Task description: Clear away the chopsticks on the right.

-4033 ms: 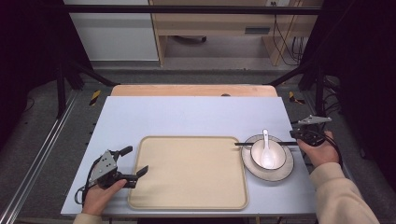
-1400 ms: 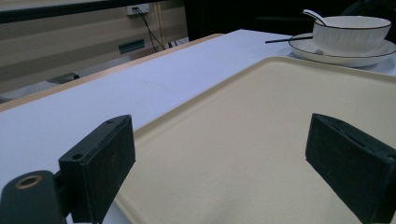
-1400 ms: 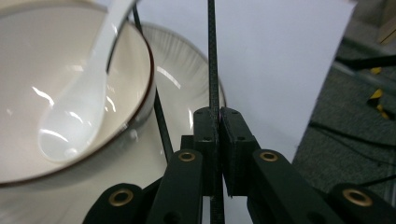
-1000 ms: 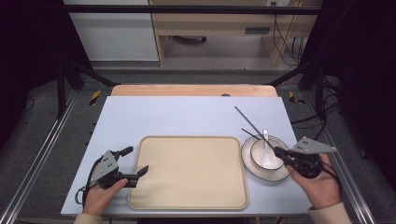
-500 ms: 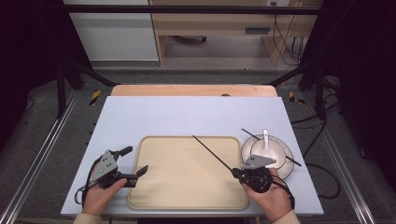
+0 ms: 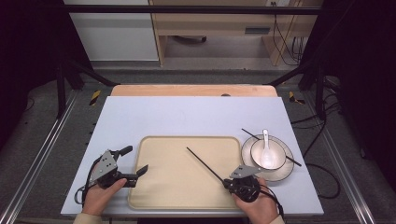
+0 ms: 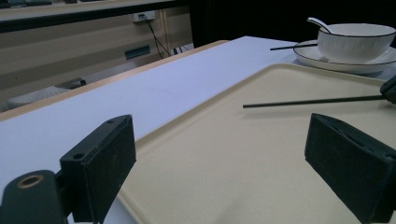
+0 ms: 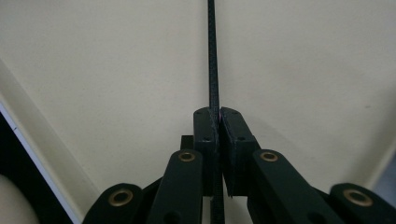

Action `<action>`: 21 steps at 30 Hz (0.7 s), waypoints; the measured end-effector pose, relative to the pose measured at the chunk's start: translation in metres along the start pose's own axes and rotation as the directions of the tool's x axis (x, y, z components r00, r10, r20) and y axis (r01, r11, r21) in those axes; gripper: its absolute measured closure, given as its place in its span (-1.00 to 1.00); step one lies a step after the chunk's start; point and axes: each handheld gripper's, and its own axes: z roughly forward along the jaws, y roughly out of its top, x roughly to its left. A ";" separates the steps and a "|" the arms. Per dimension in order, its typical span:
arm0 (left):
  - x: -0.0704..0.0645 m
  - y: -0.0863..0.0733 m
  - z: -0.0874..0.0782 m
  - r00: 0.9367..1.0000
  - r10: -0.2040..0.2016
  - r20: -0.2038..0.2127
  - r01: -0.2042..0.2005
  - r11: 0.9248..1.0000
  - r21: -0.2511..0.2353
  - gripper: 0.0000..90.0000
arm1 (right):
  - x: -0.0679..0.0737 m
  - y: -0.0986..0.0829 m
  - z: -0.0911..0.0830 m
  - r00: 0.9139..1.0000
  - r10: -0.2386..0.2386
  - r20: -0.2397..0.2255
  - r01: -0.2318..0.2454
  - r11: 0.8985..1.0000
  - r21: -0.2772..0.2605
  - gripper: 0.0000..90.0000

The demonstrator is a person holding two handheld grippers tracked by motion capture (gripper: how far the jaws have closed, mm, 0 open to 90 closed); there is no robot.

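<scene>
A beige tray lies at the table's near middle. My right gripper is over the tray's near right part, shut on one black chopstick that points far-left, low over the tray. In the right gripper view the jaws pinch the chopstick above the tray. My left gripper stands open at the tray's left edge with nothing between its jaws. A second chopstick rests across the plate under the white bowl, which holds a spoon.
The light blue table stretches behind the tray. In the left gripper view the held chopstick hovers over the tray, with the bowl and plate behind it. Cables hang off the table's right side.
My right gripper has carried one chopstick from the plate leftward and nearer, to over the tray. The left gripper has stayed open in the same spot.
</scene>
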 end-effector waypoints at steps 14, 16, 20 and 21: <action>-0.001 0.001 -0.001 1.000 0.000 -0.003 0.000 1.000 -0.016 -0.80 | 0.010 0.002 -0.001 1.000 0.022 -0.020 -0.023 0.999 -0.041 0.58; -0.001 0.001 -0.001 1.000 0.000 -0.001 0.000 1.000 -0.013 -0.80 | 0.006 0.007 -0.015 1.000 0.008 -0.014 -0.009 0.995 -0.097 0.55; -0.001 0.001 -0.001 1.000 0.001 0.000 -0.001 1.000 -0.010 -0.80 | -0.015 0.018 -0.063 0.998 0.005 0.057 0.007 0.978 -0.208 0.48; -0.001 0.001 -0.001 1.000 0.004 -0.001 -0.004 1.000 -0.011 -0.80 | -0.035 0.020 -0.091 0.994 0.015 0.110 0.013 0.970 -0.242 0.47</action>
